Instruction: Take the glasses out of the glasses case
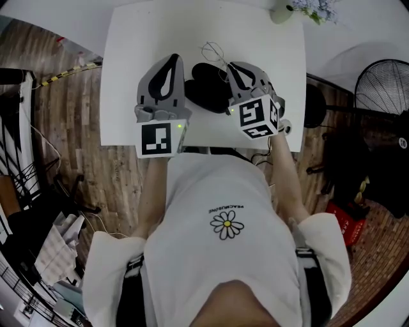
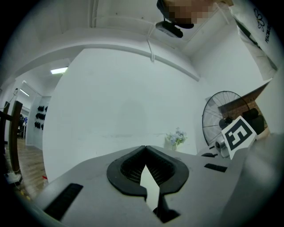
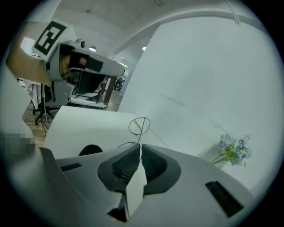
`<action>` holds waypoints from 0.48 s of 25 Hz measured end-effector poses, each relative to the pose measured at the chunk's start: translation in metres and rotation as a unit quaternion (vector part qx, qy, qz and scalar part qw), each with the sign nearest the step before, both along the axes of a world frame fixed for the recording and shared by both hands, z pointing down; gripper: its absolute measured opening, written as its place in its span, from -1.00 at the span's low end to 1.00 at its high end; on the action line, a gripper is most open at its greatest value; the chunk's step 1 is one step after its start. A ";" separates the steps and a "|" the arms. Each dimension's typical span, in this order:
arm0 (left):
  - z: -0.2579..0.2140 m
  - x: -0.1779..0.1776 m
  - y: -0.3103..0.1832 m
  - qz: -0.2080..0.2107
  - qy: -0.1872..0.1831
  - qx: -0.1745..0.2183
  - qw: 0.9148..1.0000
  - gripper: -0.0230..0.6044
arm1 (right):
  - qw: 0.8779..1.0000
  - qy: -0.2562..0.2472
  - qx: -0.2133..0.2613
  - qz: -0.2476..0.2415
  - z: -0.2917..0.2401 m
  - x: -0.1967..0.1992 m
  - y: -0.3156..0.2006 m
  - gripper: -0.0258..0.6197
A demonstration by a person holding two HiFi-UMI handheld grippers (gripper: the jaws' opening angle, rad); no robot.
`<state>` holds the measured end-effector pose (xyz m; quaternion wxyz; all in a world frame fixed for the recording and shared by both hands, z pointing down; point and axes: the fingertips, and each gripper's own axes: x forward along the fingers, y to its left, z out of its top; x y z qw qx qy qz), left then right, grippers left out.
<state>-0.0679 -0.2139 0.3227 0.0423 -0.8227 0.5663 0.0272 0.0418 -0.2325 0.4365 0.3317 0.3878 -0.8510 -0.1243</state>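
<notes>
Stock as I see it from the rig:

1. Left gripper (image 2: 145, 147): jaws pressed together at the tips, with nothing between them. It sits just left of the glasses case.
2. Right gripper (image 3: 139, 146): jaws pinching the glasses (image 3: 139, 126) by a thin part of the frame. One round wire rim stands out past the tips.
3. Glasses: thin wire, held at the right gripper's tips by the far right end of the case and clear of it.
4. Glasses case (image 1: 208, 86): black, lying on the white table (image 1: 128, 38) between the two grippers.
5. Flowers (image 1: 300, 9): at the table's far right corner.
6. Fan (image 1: 383, 86): on the floor, right of the table.
</notes>
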 end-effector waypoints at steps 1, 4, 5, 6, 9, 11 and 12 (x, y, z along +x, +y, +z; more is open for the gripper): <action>-0.003 0.002 0.001 0.002 -0.001 0.004 1.000 -0.87 | 1.000 -0.007 0.013 0.003 -0.011 0.001 -0.002 -0.86; -0.013 0.006 0.002 0.005 0.000 0.014 1.000 -0.87 | 0.998 -0.030 0.053 0.008 -0.047 0.002 -0.006 -0.86; -0.016 0.007 0.002 0.006 0.000 0.017 1.000 -0.87 | 0.997 -0.039 0.067 0.010 -0.059 0.002 -0.007 -0.86; -0.020 0.008 0.003 0.006 0.001 0.021 1.000 -0.87 | 0.996 -0.050 0.079 0.013 -0.071 0.003 -0.008 -0.86; -0.030 0.012 0.007 0.006 0.001 0.035 0.999 -0.87 | 0.988 -0.099 0.112 0.026 -0.108 0.005 -0.005 -0.86; -0.039 0.015 0.009 0.007 -0.002 0.046 0.999 -0.87 | 0.981 -0.133 0.135 0.033 -0.132 0.009 -0.003 -0.86; -0.043 0.017 0.010 0.008 -0.003 0.051 0.999 -0.87 | 0.977 -0.151 0.147 0.037 -0.143 0.011 -0.002 -0.86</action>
